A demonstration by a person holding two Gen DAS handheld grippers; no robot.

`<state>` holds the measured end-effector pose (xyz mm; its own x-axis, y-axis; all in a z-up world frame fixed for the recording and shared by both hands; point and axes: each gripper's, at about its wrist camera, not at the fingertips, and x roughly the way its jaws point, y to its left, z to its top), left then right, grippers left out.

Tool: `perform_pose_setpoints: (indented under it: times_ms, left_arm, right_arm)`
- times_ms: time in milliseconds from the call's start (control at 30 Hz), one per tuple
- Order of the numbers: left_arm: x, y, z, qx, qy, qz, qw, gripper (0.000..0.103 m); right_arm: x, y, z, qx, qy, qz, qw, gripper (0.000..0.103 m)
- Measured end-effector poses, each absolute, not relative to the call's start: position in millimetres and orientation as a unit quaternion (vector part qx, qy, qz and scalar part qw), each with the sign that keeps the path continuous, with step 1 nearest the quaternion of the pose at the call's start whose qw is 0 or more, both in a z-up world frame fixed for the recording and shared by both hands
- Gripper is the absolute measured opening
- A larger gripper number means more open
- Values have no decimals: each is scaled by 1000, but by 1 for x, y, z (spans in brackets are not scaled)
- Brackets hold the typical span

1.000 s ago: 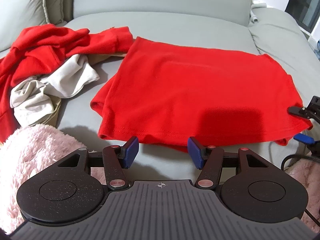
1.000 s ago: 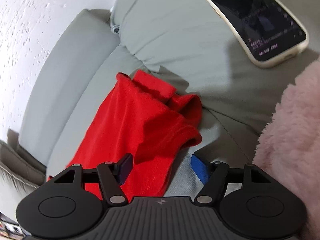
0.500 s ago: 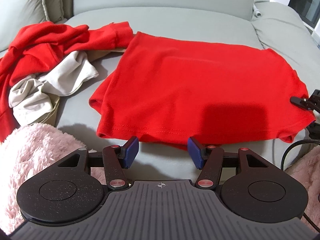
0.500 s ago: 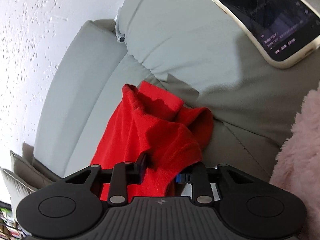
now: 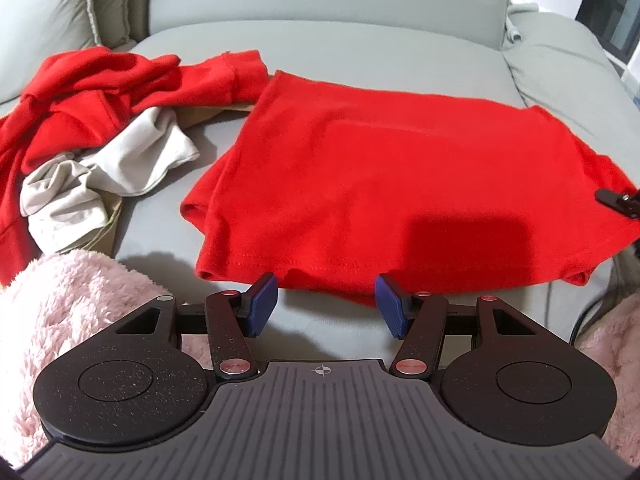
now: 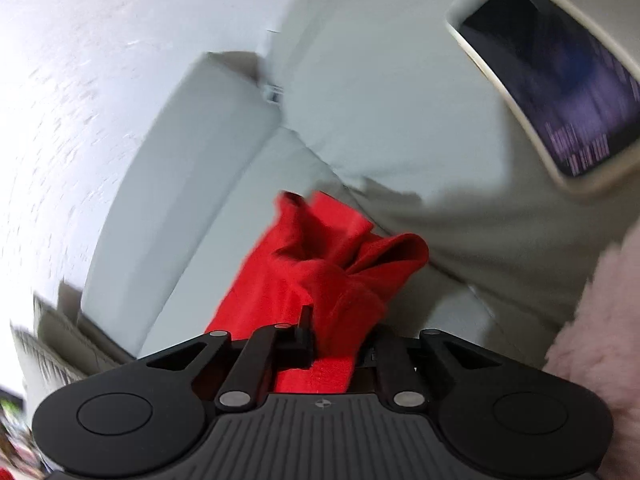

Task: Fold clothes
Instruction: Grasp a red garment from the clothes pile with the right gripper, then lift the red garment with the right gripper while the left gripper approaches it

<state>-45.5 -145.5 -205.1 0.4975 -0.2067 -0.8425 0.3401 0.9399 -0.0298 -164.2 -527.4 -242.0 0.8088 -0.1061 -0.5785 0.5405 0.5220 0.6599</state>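
Observation:
A red garment (image 5: pixel 400 176) lies spread flat on the grey sofa seat (image 5: pixel 360 48). My left gripper (image 5: pixel 326 304) hovers open just short of its near hem, blue pads on either side with nothing between them. In the right wrist view my right gripper (image 6: pixel 340 344) is shut on the bunched right end of the red garment (image 6: pixel 340 280), and the cloth rises in folds ahead of the fingers. The tip of that right gripper (image 5: pixel 618 202) shows at the far right edge of the left wrist view.
A pile of red clothes (image 5: pixel 100 92) and a beige garment (image 5: pixel 104 176) lies at the left of the seat. Pink fluffy fabric (image 5: pixel 60 320) sits at the near left and near right. A phone (image 6: pixel 560 80) rests on the grey armrest cushion (image 6: pixel 400 100).
My right gripper has closed on the garment's right end and moved with it; its view is now blurred. The left gripper stays open at the near hem, shifted slightly.

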Motion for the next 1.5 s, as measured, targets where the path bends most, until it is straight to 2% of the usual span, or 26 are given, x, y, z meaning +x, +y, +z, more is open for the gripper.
perform_pose_setpoints:
  times_ms: [200,367,533,667,833,967,1100,1333,1433,1500]
  left_arm:
    - [-44,-132,-187,40,455,-166,874,60]
    - [-30,-100,-159,12,420,-143,896,60]
    - [-10,-56,-157,-35,415,-74,906,60]
    - [-6,-31,-174,-96,443,-42,890,60]
    - [-7,-19,-175,-116,436,-43,891,60]
    - [-5,-8,-179,-145,441,-52,884,60]
    - [-3,-2,-180,-161,440,-52,882,60]
    - [-2,0,-182,-173,438,-55,880,60]
    - [-2,3,-183,-180,437,-54,880,60]
    - [-2,5,-182,-186,435,-53,879,60]
  right_arm:
    - [-151,-511,-200,357,268,-215,869,10]
    - [-124,-464,-166,181,298,-196,916,9]
    - [-90,-391,-144,20,301,-124,945,9]
    - [-68,-334,-155,-39,317,-59,946,9]
    - [-39,-263,-179,-109,351,26,929,9]
    - [-31,-241,-215,-132,416,47,898,8]
    - [-30,-248,-218,-116,424,42,897,8]
    - [-24,-268,-181,56,353,20,934,8]
    - [-22,-269,-171,90,333,31,938,8]
    - [-25,-261,-171,74,327,51,941,8]
